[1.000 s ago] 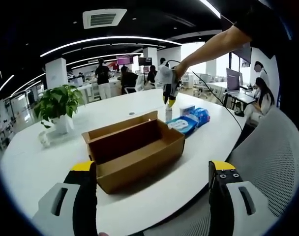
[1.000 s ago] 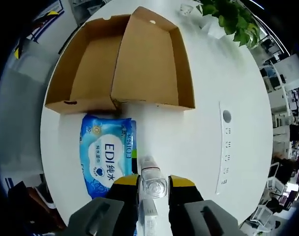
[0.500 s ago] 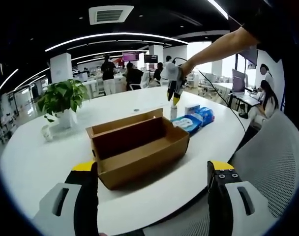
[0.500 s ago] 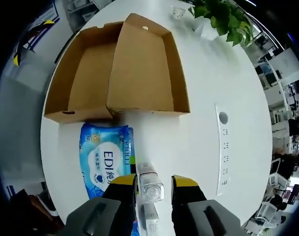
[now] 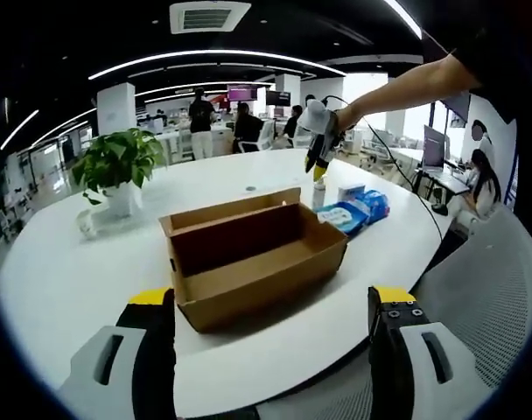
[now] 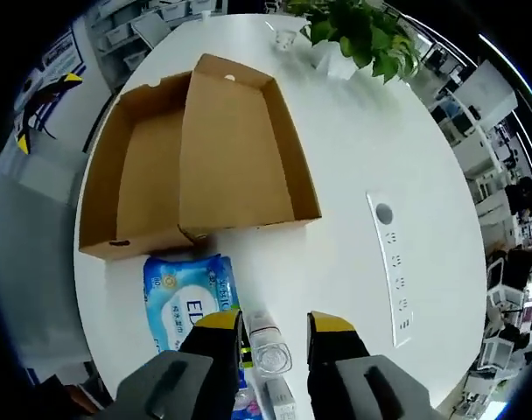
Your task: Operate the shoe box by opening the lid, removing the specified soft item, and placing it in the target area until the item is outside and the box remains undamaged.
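On the white table (image 5: 65, 262), seen from the left gripper view, a potted plant (image 5: 115, 171) stands at the far left, well apart from the cardboard shoe box (image 5: 253, 254) in the middle. The box sits open, its lid folded up behind the tray, and what shows of its inside is bare. The left gripper (image 5: 270, 328) hangs low at the table's near edge with its jaws spread wide and nothing between them, the box just beyond. Right of the box lies a blue wet-wipes pack (image 5: 355, 210), near its far corner, with a small clear bottle (image 5: 318, 193) just beside it. Above the bottle the right gripper (image 5: 319, 168) points down.

From the right gripper view, the shoe box (image 6: 196, 166) lies open toward the left, the wipes pack (image 6: 185, 293) just below its near end, outside it. The right gripper (image 6: 275, 322) frames the bottle (image 6: 268, 346); its yellow-tipped jaws stand apart on either side with small gaps showing. A power strip (image 6: 393, 267) is set into the table (image 6: 353, 140) at right.
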`<state>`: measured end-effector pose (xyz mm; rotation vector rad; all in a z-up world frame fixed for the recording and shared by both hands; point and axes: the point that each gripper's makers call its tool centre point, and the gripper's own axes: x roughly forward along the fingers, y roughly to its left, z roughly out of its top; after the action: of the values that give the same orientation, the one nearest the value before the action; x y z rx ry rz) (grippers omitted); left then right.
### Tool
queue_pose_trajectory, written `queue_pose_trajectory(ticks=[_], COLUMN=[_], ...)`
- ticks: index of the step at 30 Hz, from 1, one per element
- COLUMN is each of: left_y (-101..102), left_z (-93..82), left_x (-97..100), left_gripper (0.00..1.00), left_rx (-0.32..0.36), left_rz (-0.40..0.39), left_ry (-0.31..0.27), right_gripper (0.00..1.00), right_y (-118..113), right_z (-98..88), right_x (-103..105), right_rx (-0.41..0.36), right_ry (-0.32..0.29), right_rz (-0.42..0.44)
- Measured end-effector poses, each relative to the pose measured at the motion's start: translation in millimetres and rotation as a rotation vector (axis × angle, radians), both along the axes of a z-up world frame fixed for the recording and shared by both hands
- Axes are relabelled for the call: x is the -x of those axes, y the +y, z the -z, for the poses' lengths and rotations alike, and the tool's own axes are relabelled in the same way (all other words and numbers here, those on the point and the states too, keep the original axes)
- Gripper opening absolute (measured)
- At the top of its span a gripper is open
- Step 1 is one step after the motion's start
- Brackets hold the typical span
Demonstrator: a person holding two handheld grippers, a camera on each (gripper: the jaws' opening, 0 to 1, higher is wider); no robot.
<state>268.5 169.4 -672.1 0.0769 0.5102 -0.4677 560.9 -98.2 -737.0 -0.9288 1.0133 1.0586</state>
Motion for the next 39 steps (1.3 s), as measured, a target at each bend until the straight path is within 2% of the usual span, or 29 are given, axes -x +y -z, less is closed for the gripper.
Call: queue_pose_trajectory(ticks=[7,22,32,39], left_y=[10.8,57.4,70.8,74.2], left_z=[1.4,33.5,56.5,71.8], left_x=[-15.1,-45.4,-64.9,-75.5], left_gripper=[0.78,0.57,0.44,0.4], left_rx=[0.043,0.029,0.012,0.007], left_rz=[-0.058,-0.2,-0.25,-0.273], left_ry=[0.025,0.108,0.173,0.219], right_gripper=[0.29,0.28,0.27,0.26], right_y=[12.8,31.9,40.9,49.6], right_z=[-6.7,-7.1,-7.6,-4.8], right_x=[-4.1,-5.4,-13.1,-17.1], right_rx=[-0.081,-0.197,-0.276,-0.322], right_ry=[0.005,0.022,0.027,0.027], right_rz=[0.072,0.206,0.319,0.381])
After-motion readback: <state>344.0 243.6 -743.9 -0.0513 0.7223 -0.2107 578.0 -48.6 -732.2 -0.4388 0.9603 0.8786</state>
